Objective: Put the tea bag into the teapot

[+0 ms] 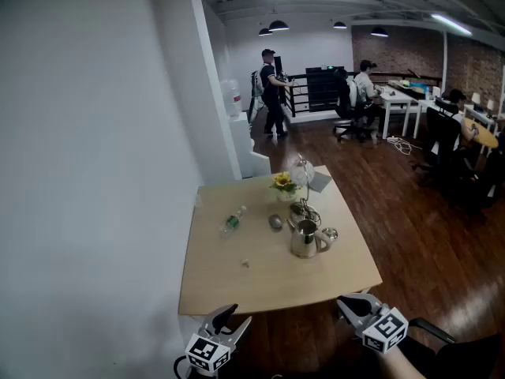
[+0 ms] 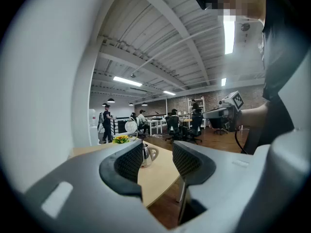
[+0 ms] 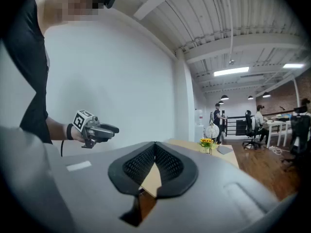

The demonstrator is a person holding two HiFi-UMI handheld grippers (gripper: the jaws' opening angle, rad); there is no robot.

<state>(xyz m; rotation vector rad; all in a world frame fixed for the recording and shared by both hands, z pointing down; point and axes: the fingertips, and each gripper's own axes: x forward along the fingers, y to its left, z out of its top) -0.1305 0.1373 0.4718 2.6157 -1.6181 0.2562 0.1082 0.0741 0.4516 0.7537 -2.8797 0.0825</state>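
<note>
Left claw (image 1: pixel 233 319) stood open, nothing between jaws. Right claw (image 1: pixel 350 305) closed tip to tip, empty. Both held off near edge of bench (image 1: pixel 237 287), clear of items. Teapot (image 1: pixel 306 239) upright on bench, right of centre. Small pale item (image 1: pixel 245 264) lay left of teapot, apart from it; too small to confirm as tea bag. Bottle (image 1: pixel 232 222) lay on side. Flowers (image 1: pixel 282 182) at far edge.

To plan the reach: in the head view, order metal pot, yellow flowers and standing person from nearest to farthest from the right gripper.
1. metal pot, middle of the table.
2. yellow flowers, its far edge.
3. standing person, far back.
</note>
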